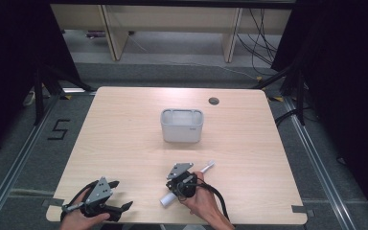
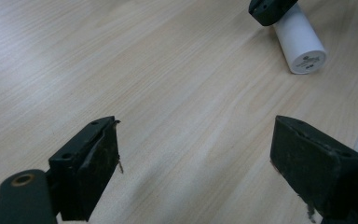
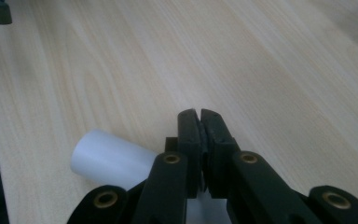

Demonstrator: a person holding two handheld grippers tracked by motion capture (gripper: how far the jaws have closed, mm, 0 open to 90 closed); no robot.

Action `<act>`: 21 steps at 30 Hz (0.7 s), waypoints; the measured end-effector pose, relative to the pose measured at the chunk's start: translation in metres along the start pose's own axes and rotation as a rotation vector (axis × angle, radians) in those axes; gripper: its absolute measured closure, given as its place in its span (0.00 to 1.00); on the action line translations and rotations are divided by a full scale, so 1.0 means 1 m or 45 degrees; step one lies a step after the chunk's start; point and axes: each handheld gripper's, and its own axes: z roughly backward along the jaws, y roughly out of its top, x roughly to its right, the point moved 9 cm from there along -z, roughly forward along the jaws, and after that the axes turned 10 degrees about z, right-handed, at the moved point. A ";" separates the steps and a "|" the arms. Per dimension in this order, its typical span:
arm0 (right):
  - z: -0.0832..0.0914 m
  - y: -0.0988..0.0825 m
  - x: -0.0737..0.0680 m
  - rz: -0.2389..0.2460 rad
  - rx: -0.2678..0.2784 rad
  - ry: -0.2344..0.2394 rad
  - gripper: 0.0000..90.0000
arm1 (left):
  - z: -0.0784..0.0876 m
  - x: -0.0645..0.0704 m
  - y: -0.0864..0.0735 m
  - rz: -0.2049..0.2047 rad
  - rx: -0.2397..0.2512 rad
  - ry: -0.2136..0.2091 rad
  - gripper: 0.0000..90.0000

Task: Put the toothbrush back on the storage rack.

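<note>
Right gripper (image 1: 178,184): jaws pinched together, nothing between the tips in its own view; sitting right over the tube.
Tube (image 1: 165,200): white, lying flat on the table (image 1: 124,139) near the front edge, running diagonally under the right gripper, capped end poking out near-left.
Left gripper (image 1: 120,195): jaws spread wide, empty, parked at the front-left corner.
Bin (image 1: 182,125): grey, mid-table, well apart from the tube.

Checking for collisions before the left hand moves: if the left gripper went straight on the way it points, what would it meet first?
Probably nothing nearby: the left gripper, jaws open, faces bare table. The white tube lies off to one side.
</note>
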 end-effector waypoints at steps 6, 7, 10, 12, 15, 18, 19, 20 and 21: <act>0.003 -0.003 -0.006 -0.013 -0.014 0.013 0.97 | 0.000 0.000 0.000 0.001 0.001 0.001 0.16; 0.003 -0.003 -0.006 -0.013 -0.014 0.013 0.97 | 0.000 0.000 0.000 0.001 0.001 0.001 0.16; 0.005 -0.004 -0.008 0.004 -0.005 0.033 0.97 | 0.001 0.000 0.000 0.000 -0.009 -0.003 0.16; 0.006 -0.005 -0.008 0.021 -0.002 0.038 0.97 | 0.001 0.000 0.000 -0.001 -0.008 -0.003 0.16; 0.009 -0.008 -0.012 -0.023 -0.024 0.052 0.97 | 0.001 0.000 0.000 0.000 -0.010 -0.003 0.16; 0.008 -0.008 -0.013 0.007 -0.007 0.070 0.97 | 0.001 -0.001 0.000 -0.006 -0.010 -0.002 0.16; 0.008 -0.008 -0.013 0.007 -0.007 0.070 0.97 | 0.001 -0.001 0.000 -0.006 -0.010 -0.002 0.16; 0.009 -0.009 -0.014 0.013 -0.013 0.071 0.97 | 0.001 0.000 -0.001 0.001 -0.010 -0.004 0.16; 0.009 -0.009 -0.014 0.013 -0.013 0.071 0.97 | 0.001 0.000 -0.001 0.001 -0.010 -0.004 0.16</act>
